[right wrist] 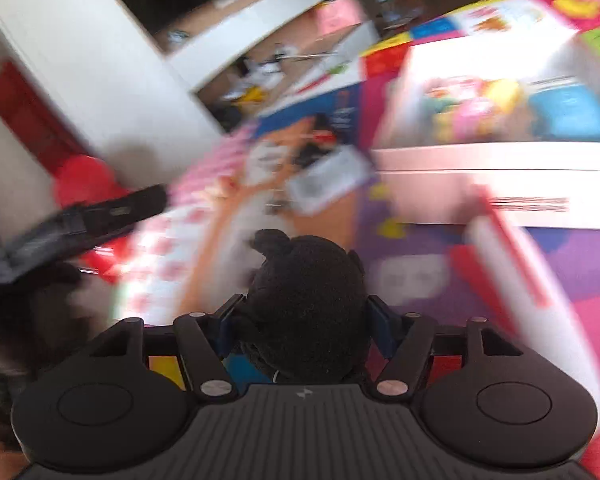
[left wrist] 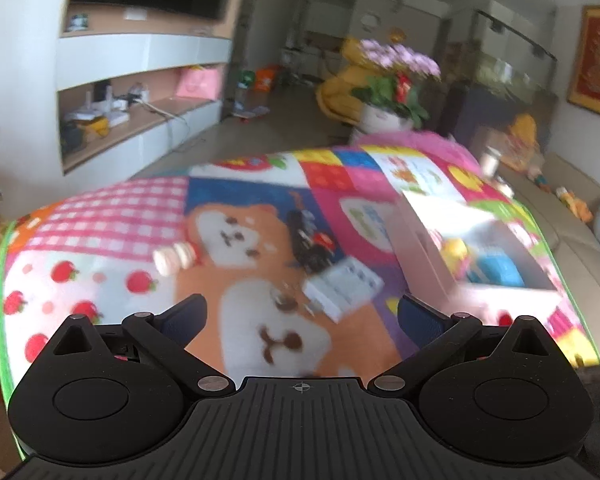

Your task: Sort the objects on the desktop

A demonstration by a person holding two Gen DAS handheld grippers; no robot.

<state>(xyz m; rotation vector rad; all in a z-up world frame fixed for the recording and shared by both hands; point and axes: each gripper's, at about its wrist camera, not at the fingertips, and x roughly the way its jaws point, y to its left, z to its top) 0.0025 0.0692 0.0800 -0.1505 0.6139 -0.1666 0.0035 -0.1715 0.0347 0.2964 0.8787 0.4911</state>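
My left gripper (left wrist: 302,312) hangs open over the colourful patchwork blanket (left wrist: 100,220), nothing between its fingers. Ahead of it lie a white and grey flat pack (left wrist: 342,286), a black and red toy (left wrist: 310,240), a small brown item (left wrist: 284,300) and a pale macaron-like piece (left wrist: 176,258). In the right wrist view a black plush toy (right wrist: 308,280) sits between the fingers of my right gripper (right wrist: 306,312), with the pads against both its sides. The white box (right wrist: 480,168) stands ahead to the right, holding yellow, pink and blue items.
The white box (left wrist: 420,248) stands at the blanket's right side. A white flap with a red edge (right wrist: 512,256) lies right of the plush toy. The left gripper's body (right wrist: 80,224) shows at the left. A flower pot (left wrist: 388,116) stands beyond the far edge. Both views are blurred.
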